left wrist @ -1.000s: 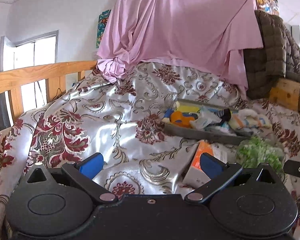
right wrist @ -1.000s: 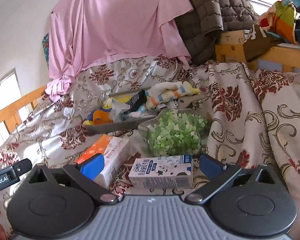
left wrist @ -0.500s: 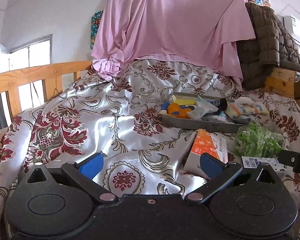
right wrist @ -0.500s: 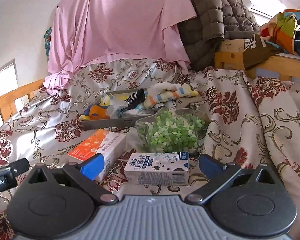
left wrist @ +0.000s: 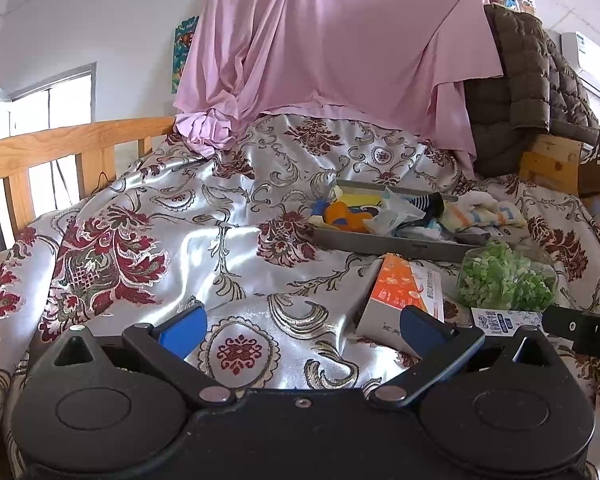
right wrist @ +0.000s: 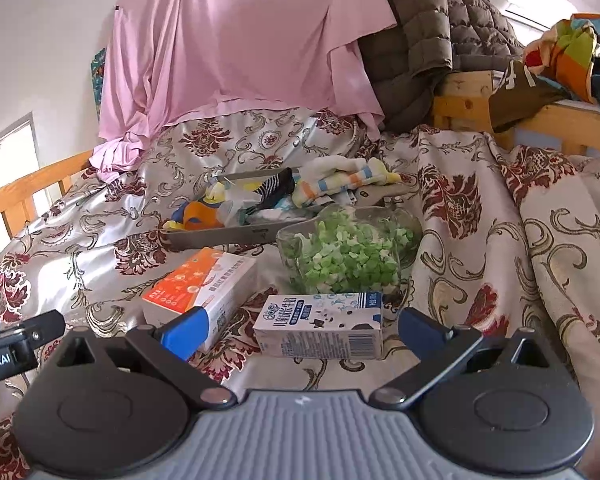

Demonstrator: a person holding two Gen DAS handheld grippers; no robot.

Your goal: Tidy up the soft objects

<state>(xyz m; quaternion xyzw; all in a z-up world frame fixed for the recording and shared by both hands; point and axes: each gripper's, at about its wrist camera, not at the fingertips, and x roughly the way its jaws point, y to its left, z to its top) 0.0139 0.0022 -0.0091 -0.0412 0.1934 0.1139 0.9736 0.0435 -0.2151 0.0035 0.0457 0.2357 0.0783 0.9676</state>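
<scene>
right wrist: right tongs (right wrist: 302, 330) apart, empty; tray (right wrist: 220, 236) of soft toys beyond; left tongs (left wrist: 302, 330) apart.

Two handheld grippers are showing blue fingertip pads on black linkage arms with silver pivot pins: the left gripper (left wrist: 302, 326) black-bodied, the right gripper (right wrist: 302, 326) wearing ribbed grey casing.

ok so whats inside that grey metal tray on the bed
The long grey metal tray holds soft things: an orange and yellow plush toy, a black-and-white striped sock and a pastel striped towel draped over its far end. Whatever lies beneath them is covered.
</scene>
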